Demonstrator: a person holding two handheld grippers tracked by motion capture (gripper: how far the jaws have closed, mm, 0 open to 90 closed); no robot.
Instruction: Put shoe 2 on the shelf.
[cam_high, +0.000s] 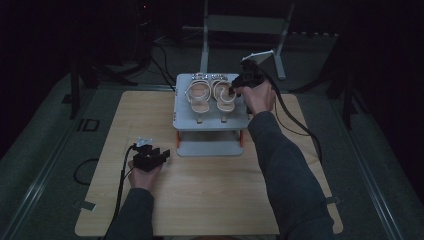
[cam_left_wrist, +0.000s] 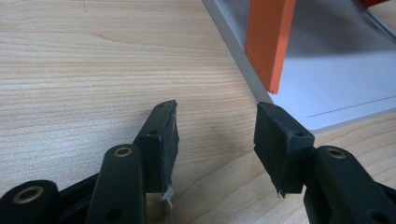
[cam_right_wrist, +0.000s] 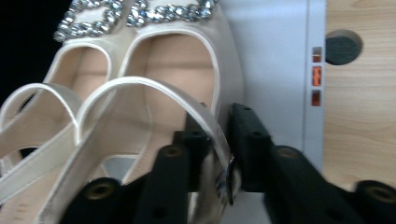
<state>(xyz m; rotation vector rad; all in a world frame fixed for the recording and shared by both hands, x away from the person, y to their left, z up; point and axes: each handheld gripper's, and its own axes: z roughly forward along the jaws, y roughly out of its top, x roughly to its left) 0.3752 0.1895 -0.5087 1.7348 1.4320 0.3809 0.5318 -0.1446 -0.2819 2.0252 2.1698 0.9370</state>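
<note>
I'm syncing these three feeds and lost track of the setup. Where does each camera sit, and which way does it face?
High view: above the person's side, looking forward and down on the table; both forearms, left gripper and right gripper show.
Left gripper view: rides the left gripper, low over the wood, facing the rack's orange leg; its open jaws show.
Right gripper view: rides the right gripper, facing the sandals; jaws closed on the right sandal's strap.
Shared: the rack appears in all three; the sandals in high and right gripper views.
</note>
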